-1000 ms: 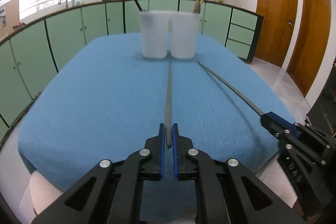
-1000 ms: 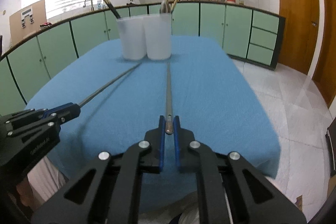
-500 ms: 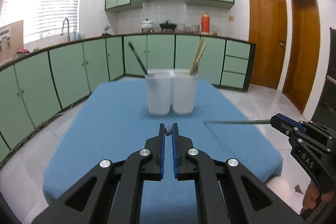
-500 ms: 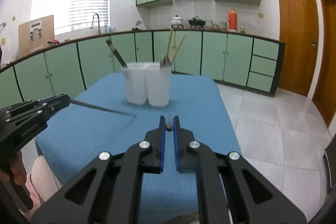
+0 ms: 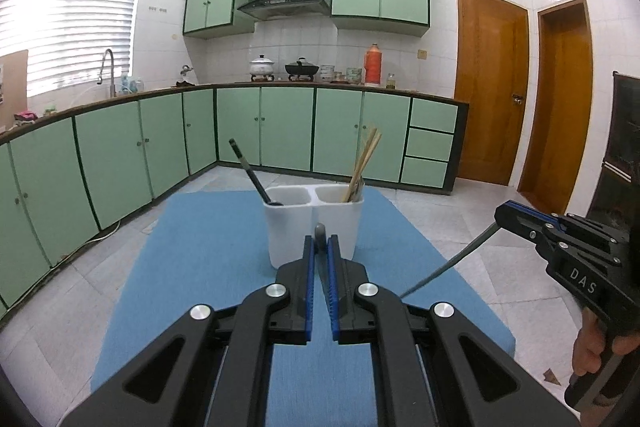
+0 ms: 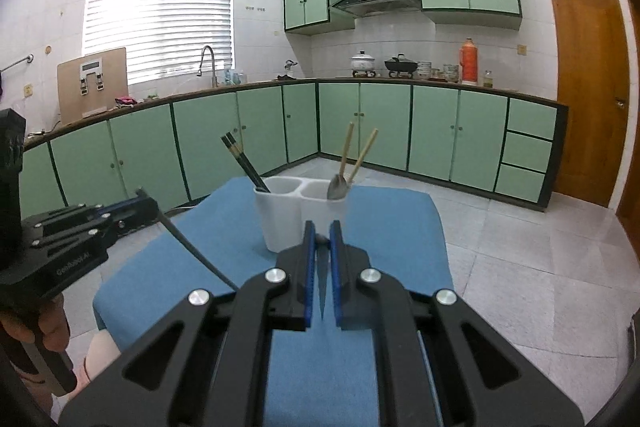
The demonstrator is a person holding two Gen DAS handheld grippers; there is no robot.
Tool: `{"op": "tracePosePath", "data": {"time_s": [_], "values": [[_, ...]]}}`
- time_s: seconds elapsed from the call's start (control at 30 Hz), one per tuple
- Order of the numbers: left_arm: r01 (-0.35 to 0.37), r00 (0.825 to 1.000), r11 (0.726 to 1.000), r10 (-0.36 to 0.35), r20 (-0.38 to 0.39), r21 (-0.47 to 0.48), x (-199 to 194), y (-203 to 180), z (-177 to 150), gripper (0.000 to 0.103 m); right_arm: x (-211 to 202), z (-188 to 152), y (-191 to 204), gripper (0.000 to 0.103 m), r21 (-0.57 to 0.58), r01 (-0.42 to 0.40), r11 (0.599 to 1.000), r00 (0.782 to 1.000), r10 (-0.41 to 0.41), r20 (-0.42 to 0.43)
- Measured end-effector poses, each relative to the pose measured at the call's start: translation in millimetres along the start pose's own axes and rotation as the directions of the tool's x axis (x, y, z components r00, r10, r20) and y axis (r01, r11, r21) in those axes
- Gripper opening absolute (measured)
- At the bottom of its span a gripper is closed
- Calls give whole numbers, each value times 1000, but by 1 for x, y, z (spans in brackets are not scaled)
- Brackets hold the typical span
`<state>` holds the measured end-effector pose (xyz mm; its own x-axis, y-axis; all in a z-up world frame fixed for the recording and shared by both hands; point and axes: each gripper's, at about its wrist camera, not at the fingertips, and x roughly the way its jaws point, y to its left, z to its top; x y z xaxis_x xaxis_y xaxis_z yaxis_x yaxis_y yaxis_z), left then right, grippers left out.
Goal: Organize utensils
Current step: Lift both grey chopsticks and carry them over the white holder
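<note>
In the left wrist view, the left gripper (image 5: 321, 251) is seen closed on the end of a thin metal chopstick (image 5: 320, 233), whose rounded tip shows just above the blue pads. The rest of that chopstick is hidden below the gripper. Ahead, a white two-part holder (image 5: 314, 227) stands on the blue cloth (image 5: 200, 267). Dark chopsticks (image 5: 250, 173) lean in its left compartment and wooden chopsticks (image 5: 366, 161) in its right one. At the right edge, the right gripper (image 5: 500, 217) is held by a hand (image 5: 592, 351) and is clamped on a second metal chopstick (image 5: 444, 267), which slants down toward the cloth.

In the right wrist view, the right gripper (image 6: 321, 247) is shown closed on its metal chopstick (image 6: 322, 291), seen as a thin sliver between the pads with its end at the tips. The holder (image 6: 300, 219) is again ahead on the cloth (image 6: 392, 227); the dark chopsticks (image 6: 242, 163) are in the left compartment, while a spoon (image 6: 338, 185) and the wooden chopsticks (image 6: 356, 155) are in the right. The left gripper (image 6: 146, 205) is at the left edge, with its metal chopstick (image 6: 196, 249) slanting down.

The task is judged partly done: several utensils are already sorted into the holder, and no others are seen lying on the cloth. The two held metal chopsticks are not yet in any compartment; carrying them over the holder and lowering them in is what appears to be left.
</note>
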<state>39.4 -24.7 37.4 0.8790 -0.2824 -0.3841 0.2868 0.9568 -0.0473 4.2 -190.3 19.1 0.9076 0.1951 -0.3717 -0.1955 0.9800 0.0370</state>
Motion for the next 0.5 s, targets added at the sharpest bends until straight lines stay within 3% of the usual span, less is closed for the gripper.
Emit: {"op": "tracePosePath", "data": {"time_s": [0.5], "values": [[20,1000,1000,-20,22,-4,16,12,29,6,18,25,-8,6,-4,-61,998,998,61,-33]]}}
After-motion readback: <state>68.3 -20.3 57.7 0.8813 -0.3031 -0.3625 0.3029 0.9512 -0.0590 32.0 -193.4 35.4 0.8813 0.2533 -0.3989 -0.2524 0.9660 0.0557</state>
